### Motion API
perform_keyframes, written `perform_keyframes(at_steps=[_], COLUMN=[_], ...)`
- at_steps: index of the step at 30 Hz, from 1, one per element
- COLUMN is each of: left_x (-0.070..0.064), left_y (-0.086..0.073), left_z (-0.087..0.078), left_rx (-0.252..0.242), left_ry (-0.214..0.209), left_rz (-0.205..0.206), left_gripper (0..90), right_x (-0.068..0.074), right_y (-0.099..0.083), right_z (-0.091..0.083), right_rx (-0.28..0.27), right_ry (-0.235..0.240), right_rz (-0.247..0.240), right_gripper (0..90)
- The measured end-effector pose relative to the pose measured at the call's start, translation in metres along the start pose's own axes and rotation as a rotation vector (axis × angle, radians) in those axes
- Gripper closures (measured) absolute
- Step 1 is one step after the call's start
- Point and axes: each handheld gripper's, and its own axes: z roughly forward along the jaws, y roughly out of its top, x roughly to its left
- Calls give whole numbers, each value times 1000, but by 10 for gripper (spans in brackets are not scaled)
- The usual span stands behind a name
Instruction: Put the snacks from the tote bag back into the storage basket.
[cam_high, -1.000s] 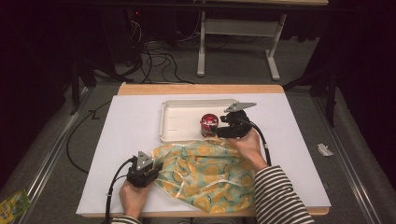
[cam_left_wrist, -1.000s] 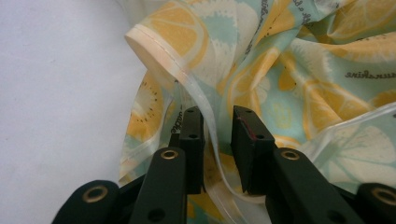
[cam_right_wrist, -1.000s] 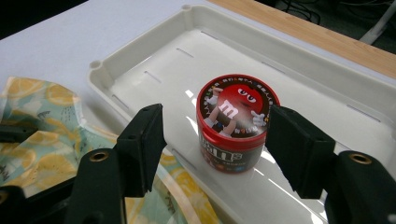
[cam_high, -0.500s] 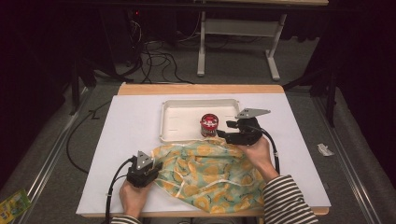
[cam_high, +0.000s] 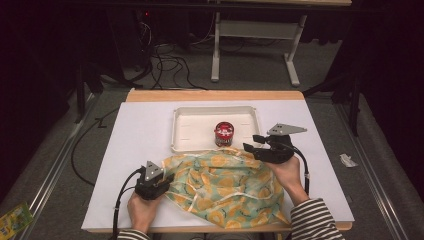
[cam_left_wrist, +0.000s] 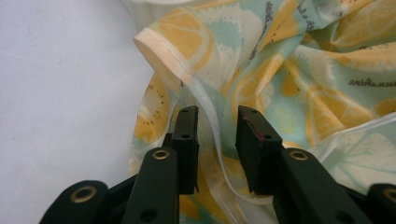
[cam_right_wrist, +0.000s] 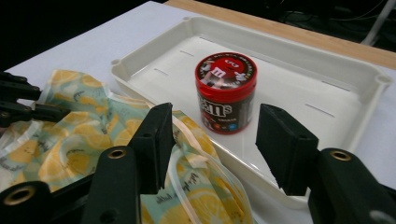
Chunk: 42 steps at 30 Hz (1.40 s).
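Apparently a bagging step is underway; the bag (cam_left_wrist: 280, 70) rim is straddled, ungripped, by the left gripper (cam_left_wrist: 217, 140); the right gripper (cam_right_wrist: 215, 140), spread wide, must be closed on the can (cam_right_wrist: 226, 91) just ahead.

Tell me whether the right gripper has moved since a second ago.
Yes. The right gripper has drawn back from the candy jar in the white tray, toward the table's right side.
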Motion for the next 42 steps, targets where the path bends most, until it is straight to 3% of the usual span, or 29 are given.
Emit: perform_keyframes(at_steps=[4, 12, 26, 42], left_x=[1, 1, -1, -4], left_y=[1, 4, 6, 8], left_z=[-2, -8, -21, -31], left_rx=[-14, -37, -84, -88], left_ry=[-4, -30, -79, -152], left_rz=[1, 2, 4, 15], left_gripper=[659, 597, 487, 405], right_x=[-5, -5, -14, -22], right_y=[-9, -24, -43, -64], right_z=[-8, -26, -35, -46], right_rx=[-28, -56, -45, -58], right_ry=[-22, -53, -86, -119], right_rz=[17, 7, 51, 98], right_gripper=[511, 559, 606, 603])
